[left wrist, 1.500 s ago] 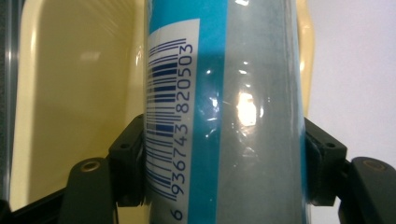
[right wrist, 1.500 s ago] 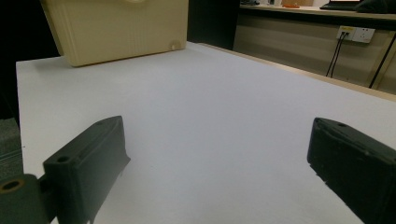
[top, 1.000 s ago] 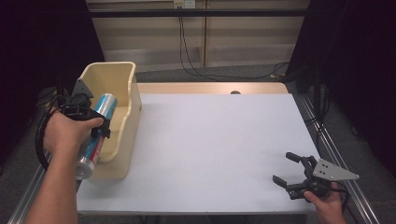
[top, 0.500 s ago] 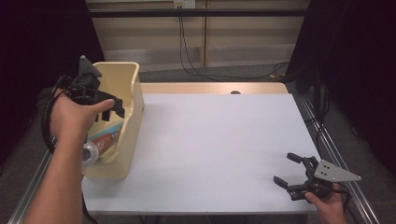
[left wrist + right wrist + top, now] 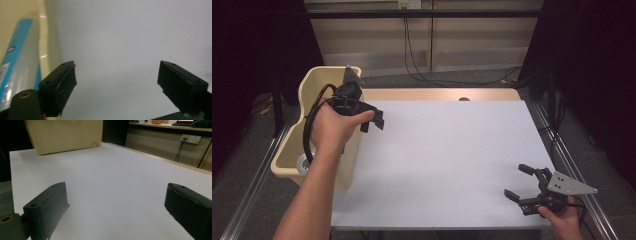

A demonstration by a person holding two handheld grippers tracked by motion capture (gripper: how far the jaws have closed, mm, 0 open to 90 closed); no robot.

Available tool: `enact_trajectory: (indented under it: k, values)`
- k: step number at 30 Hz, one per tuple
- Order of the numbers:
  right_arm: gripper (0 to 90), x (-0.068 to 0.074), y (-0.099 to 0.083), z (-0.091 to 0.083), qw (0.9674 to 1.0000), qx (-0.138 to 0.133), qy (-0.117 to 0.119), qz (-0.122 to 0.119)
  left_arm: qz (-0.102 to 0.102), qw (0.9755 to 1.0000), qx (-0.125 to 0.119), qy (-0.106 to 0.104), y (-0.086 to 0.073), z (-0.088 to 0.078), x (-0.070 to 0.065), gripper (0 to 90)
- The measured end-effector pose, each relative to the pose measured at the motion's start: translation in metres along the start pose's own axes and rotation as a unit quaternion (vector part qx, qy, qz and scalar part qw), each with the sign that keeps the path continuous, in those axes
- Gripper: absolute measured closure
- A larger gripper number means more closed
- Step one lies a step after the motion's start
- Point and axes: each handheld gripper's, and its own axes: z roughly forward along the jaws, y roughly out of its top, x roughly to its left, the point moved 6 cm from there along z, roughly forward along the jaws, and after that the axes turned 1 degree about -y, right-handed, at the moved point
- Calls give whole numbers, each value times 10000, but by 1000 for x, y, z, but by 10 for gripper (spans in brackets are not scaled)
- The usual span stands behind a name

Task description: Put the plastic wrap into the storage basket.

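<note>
Left tongs [image 5: 373, 120]: black, two-jawed, held in the person's left hand [image 5: 332, 127] above the right rim of the bin. Jaws stand apart and have just been opening; nothing lies between them, and in the left gripper view bare white surface shows in the gap. A black cable loops from the body over the wrist.

Right tongs [image 5: 518, 182]: black, two-jawed, with a grey three-cornered plate on top, held in the right hand [image 5: 562, 220] at the near right corner of the tabletop. Jaws wide apart, gripping nothing, touching nothing that can be made out.

Cream plastic rectangular bin [image 5: 319, 82]: stands on the left edge of the tabletop, long side running away from the person. Its ribbed outer wall shows far off in the right gripper view.

Blue-and-white labelled cylindrical bottle [image 5: 17, 60]: lies inside the bin, along its length, just left of the left tongs' jaw in the left gripper view. From above, a pale round end shows at the near end of the bin [image 5: 304, 162]; the rest is hidden by the forearm.

White rectangular tabletop [image 5: 447, 150]: matt, with a wooden strip along the far edge.

Room: pale panelled back wall with dangling black cables [image 5: 412, 50], dark curtains on either side, grey floor.

Label text on the bottle is too blurred to read.
</note>
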Motion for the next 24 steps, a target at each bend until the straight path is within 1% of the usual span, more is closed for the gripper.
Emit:
enact_trajectory:
  k: [2, 5, 6, 7, 10, 12, 13, 14, 16, 19, 20, 24]
  values:
    - [41, 0, 0, 0, 10000, 0, 2, 0, 75, 10000, 12, -15, 0, 5, -7, 143]
    - [41, 0, 0, 0, 10000, -12, -1, 15, 163, 9998, -8, -71, 0, 11, -14, 139]
    - [41, 0, 0, 0, 10000, -10, -8, -1, 190, 9998, 9, -90, -1, 17, -19, 137]
    - [41, 0, 0, 0, 10000, -10, -8, -1, 190, 9998, 9, -90, -1, 17, -19, 136]
    - [41, 1, 0, 1, 10000, 5, 3, 8, 249, 9995, 80, -163, -3, 28, -25, 134]
    - [41, 1, 0, 1, 10000, 1, 10, -2, 273, 9994, 82, -208, -5, 36, -29, 129]
    - [41, 0, 0, 1, 10000, -2, 4, -14, 354, 9990, 109, -244, -7, 43, -32, 124]
    - [41, 0, 0, 1, 10000, -2, 4, -14, 354, 9990, 109, -244, -7, 43, -32, 124]
    - [41, 0, -1, 2, 10000, 21, 5, -19, 373, 9988, 70, -293, -8, 50, -35, 121]
    - [41, 1, 0, 2, 10000, 19, 11, -37, 382, 9986, 90, -365, -11, 58, -38, 115]
    - [41, 1, 0, 2, 10000, 17, 17, -49, 415, 9983, 119, -393, -12, 61, -39, 116]
    - [41, 1, -1, 2, 10000, 30, 16, -57, 433, 9981, 155, -401, -17, 75, -41, 101]
